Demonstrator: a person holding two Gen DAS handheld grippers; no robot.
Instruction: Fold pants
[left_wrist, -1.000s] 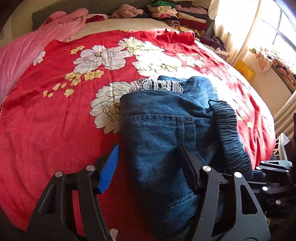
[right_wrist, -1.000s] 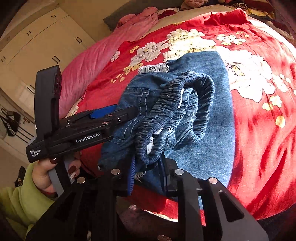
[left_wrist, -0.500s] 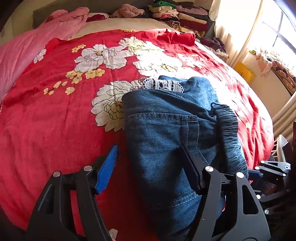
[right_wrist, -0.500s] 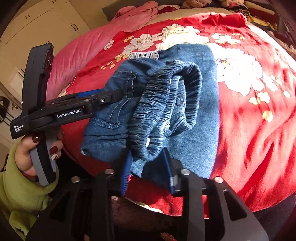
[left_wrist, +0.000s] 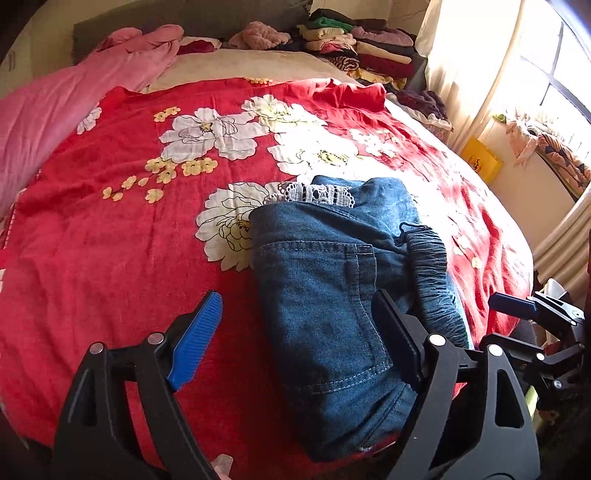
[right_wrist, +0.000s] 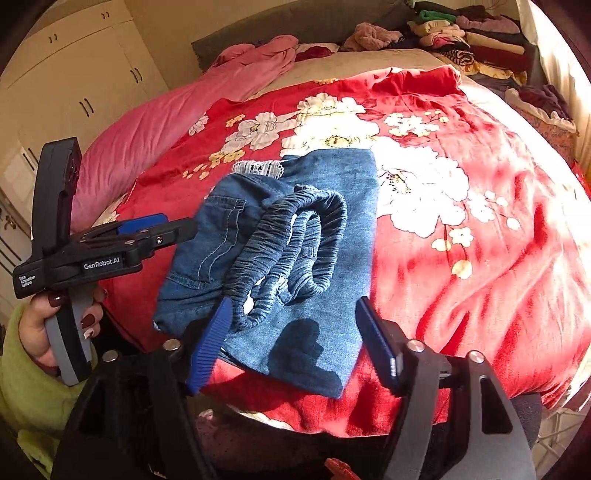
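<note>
Pants (left_wrist: 332, 295) lie folded on the red bed cover (left_wrist: 110, 258); left gripper (left_wrist: 295, 339) and right gripper (right_wrist: 295, 339) have just been opening, both apart, holding nothing.

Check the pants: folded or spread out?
Folded. The denim pants lie as a compact layered bundle on the red floral bedspread, elastic waistband doubled on top.

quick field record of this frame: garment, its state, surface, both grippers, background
garment: denim pants, elastic waistband on top, lace trim at far end
state: folded into a compact bundle, lying flat
surface: red floral bedspread
left gripper: jaws just opened, wide; bundle's edge between them, unpressed
right gripper: jaws just opened, clear of the waistband
background: stacked folded clothes, pink duvet
</note>
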